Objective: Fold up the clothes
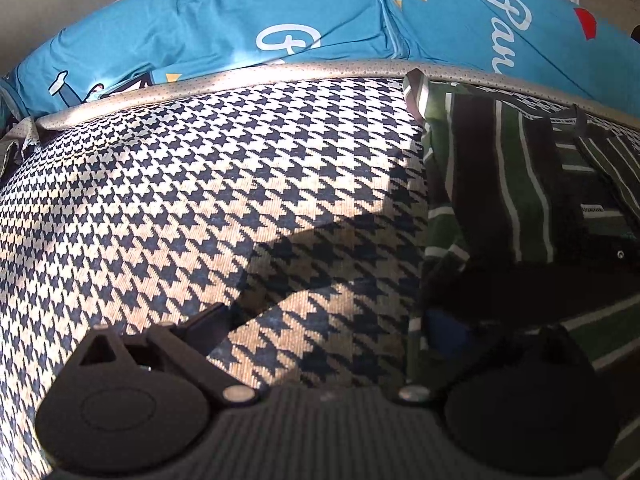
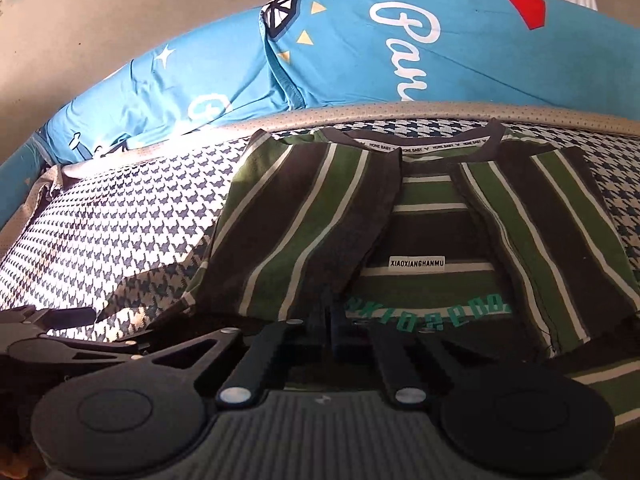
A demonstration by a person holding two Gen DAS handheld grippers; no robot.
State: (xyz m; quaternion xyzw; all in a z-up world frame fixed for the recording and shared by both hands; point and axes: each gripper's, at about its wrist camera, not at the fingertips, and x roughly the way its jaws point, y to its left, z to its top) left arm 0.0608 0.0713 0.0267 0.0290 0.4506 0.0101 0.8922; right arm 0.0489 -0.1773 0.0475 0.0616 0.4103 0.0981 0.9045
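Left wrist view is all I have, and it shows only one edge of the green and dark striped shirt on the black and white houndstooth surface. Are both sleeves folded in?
Observer: Yes. The right wrist view shows both sleeves of the green and dark striped shirt folded inward, with a strip of chest showing between them.
Operator: Where is the right gripper?
Observer: The right gripper sits low over the shirt's middle with its fingers together. I cannot tell whether they pinch cloth.
Operator: Any print facing up?
Observer: A white rectangular label on the chest reads XIAOXIANGHANMU.
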